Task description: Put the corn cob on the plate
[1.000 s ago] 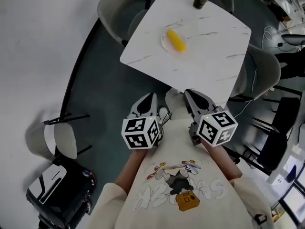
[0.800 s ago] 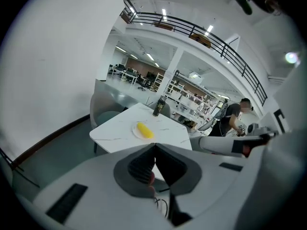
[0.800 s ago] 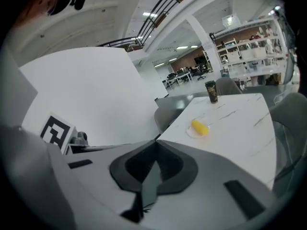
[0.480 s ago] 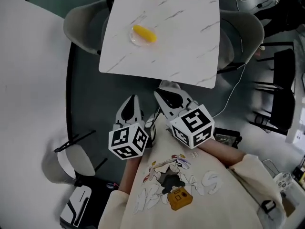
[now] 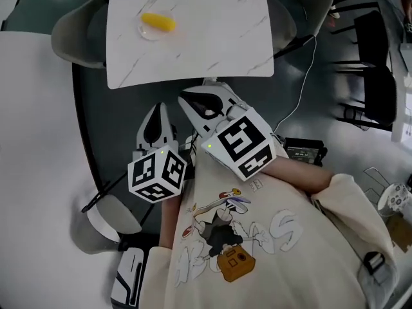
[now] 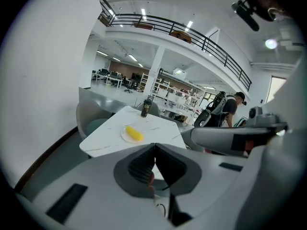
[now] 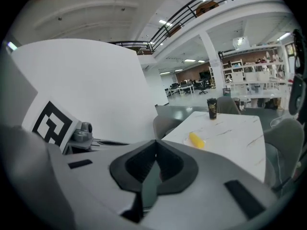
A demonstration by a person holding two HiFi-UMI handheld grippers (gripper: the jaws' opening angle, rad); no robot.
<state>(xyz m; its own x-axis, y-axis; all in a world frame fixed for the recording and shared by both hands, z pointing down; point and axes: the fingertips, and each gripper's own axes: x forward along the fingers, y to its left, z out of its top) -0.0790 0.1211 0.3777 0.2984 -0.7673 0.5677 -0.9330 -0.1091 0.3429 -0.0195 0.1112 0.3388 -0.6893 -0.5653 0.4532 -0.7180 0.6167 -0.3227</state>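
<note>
While both grippers hang short of the near edge of the table (image 5: 212, 37), the corn cob (image 5: 158, 22) lies on the plate (image 5: 147, 33), well apart from them. Plate sits toward the left side of the white marbled top in the head view, near that edge but not over it. Bare tabletop all round the plate, wide free stretch to its right. Dark cup (image 6: 146, 108) stands at the far edge, well apart from the plate. Grey chair (image 5: 71, 37) tucked at the table's left, another grey chair (image 5: 293, 15) at its right. Cable (image 5: 302, 85) trails over the floor on the right.

Left gripper (image 5: 156, 110): jaws pressed together, nothing between. Right gripper (image 5: 188, 97): jaws together too, empty, just beside the left one.

Cob is plain yellow, short, rounded ends, lying flat and slantwise. Plate is small and round, possibly clear glass, too small to tell.
</note>
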